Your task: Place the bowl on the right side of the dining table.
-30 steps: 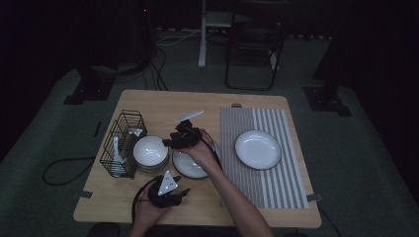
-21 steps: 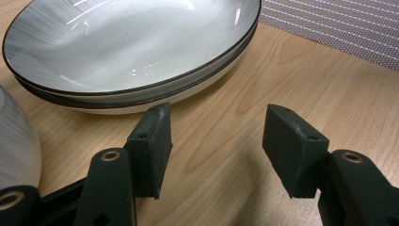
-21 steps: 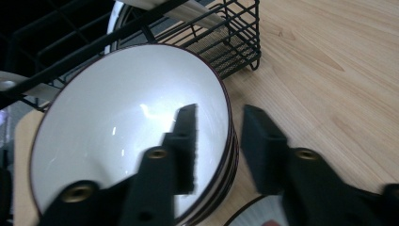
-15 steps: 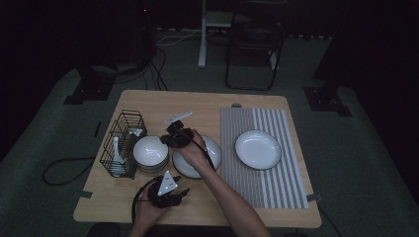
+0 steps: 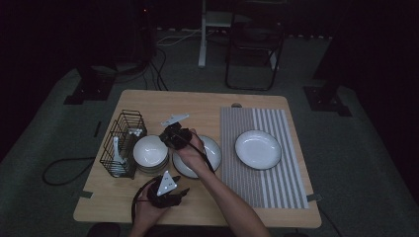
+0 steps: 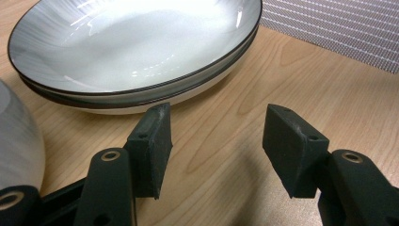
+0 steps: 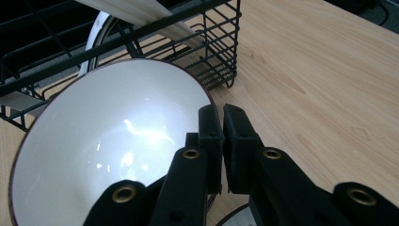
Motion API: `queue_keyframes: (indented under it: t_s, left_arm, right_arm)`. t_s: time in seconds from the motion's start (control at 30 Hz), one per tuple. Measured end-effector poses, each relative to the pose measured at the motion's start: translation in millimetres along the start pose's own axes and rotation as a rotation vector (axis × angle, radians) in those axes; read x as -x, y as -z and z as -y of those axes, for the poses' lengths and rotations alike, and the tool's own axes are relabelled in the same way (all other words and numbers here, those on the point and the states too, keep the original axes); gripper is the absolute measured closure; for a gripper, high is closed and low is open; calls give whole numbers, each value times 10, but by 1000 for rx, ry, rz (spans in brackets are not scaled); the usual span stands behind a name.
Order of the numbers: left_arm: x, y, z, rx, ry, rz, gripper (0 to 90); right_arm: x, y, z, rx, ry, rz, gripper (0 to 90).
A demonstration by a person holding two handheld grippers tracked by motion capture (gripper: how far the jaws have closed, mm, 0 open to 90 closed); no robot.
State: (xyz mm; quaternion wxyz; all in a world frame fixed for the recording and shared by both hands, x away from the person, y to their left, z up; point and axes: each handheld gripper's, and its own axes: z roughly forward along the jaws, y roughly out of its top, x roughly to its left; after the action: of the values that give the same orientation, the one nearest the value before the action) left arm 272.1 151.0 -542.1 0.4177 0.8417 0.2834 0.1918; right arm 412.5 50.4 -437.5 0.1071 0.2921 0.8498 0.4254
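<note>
A white bowl (image 5: 150, 150) with a dark rim stands between the wire rack (image 5: 121, 143) and a stack of two shallow plates (image 5: 210, 154). My right gripper (image 5: 170, 136) is at the bowl's near-right rim. In the right gripper view its jaws (image 7: 221, 113) are shut on the rim of the bowl (image 7: 108, 141), one jaw inside and one outside. My left gripper (image 5: 180, 191) rests low near the table's front edge. Its jaws (image 6: 216, 136) stand open over bare wood, just short of the stacked plates (image 6: 131, 42), with nothing between them.
A single white plate (image 5: 258, 148) lies on the striped mat (image 5: 291, 173) at the right. The black wire rack (image 7: 207, 56) holds white pieces and stands right behind the bowl. The bowl's side (image 6: 14, 136) is close to the left jaw. A chair stands beyond the table.
My right gripper has shifted slightly left from over the plate stack to the bowl's rim and shut there. The left gripper has stayed put.
</note>
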Motion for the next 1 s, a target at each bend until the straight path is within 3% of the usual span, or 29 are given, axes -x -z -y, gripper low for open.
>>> queue_keyframes:
  t_s: [0.13, 0.27, 0.57, 0.63, 0.8, 0.93, 1.0]
  left_arm:
    - [-37, 100, 22, 38, 47, -24, 440]
    - [-35, 251, 49, 55, 64, -69, 440]
    - [-189, 669, -53, 120, 107, -189, 439]
    - [-204, 712, -65, 132, 123, -181, 459]
    - [-151, 800, -95, 141, 100, -223, 445]
    - [-195, 830, -91, 146, 112, -248, 436]
    - [-229, 834, -74, 162, 129, -233, 441]
  right_arm:
    - [-18, 15, -9, 7, 16, 9, 874]
    - [-51, 38, -19, 12, 39, 25, 874]
    - [-79, 52, -24, 15, 56, 42, 876]
    - [-88, 54, -22, 18, 59, 48, 876]
    - [-99, 67, -17, 26, 65, 53, 877]
    - [-121, 79, -18, 35, 79, 66, 877]
    - [-131, 84, -19, 37, 86, 71, 878]
